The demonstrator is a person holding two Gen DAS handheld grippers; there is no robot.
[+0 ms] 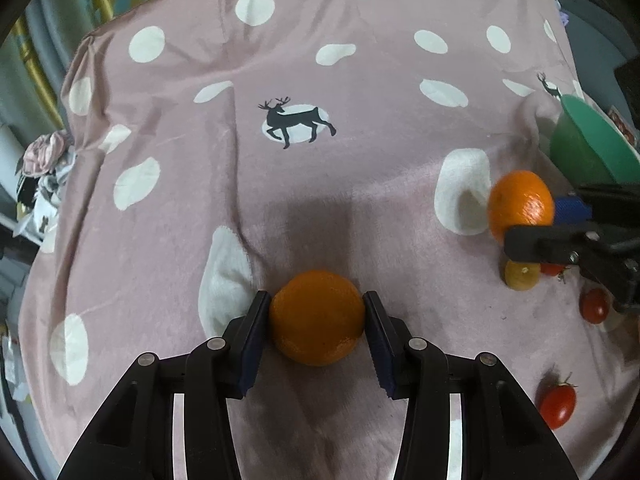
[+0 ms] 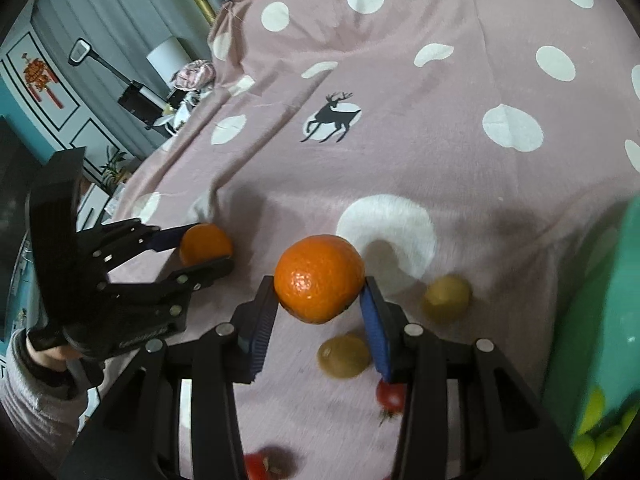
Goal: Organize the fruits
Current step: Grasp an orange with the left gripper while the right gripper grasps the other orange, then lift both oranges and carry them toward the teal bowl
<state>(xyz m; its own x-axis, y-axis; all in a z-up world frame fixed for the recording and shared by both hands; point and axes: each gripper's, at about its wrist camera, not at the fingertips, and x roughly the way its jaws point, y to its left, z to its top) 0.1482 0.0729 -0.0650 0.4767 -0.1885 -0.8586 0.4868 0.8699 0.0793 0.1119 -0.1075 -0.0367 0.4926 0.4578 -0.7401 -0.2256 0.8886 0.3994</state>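
Each hand-held gripper clamped on own orange. Left hand-held gripper pinches orange low over pink polka-dot blanket. Right hand-held gripper grips second orange, seemingly raised above blanket, likely bound for green bowl at right edge. Cherry tomatoes and yellowish fruit loose near bowl, unsorted.

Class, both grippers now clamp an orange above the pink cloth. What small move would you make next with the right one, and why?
Probably carry the right gripper towards the green bowl beside it. Its orange is already pinched between the pads, and the bowl already holds pale green fruit, so it looks like the collecting place.
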